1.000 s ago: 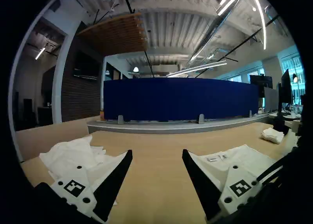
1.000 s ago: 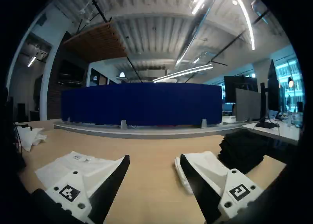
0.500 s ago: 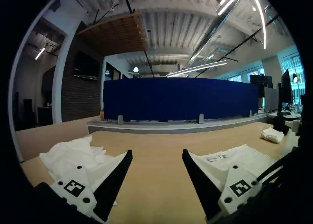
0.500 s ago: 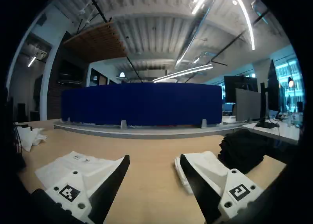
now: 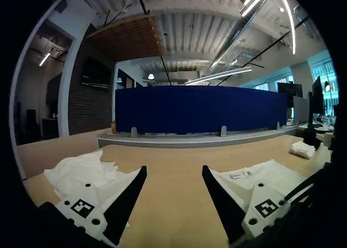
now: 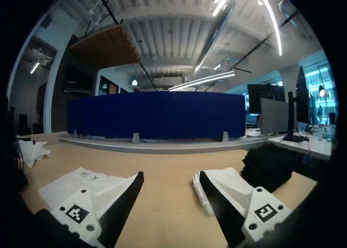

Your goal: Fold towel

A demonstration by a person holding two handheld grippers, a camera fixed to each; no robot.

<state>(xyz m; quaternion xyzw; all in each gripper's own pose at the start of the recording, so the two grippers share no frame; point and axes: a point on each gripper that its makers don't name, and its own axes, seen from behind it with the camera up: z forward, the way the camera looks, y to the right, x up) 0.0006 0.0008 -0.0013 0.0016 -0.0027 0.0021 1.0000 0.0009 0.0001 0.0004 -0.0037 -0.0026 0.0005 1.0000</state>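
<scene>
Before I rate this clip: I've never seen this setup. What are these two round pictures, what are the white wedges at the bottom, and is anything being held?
No robot here: a person carries a two-finger gripper in each hand, with a camera riding on each, looking forward along it. The white wedges are its fingers. One picture looks out from the left gripper, the other from the right gripper. Both are open, over a wooden table, holding nothing. On the table lie a crumpled white towel, a flat white towel, and, in the right gripper view, a black cloth pile. A blue partition stands behind.
</scene>
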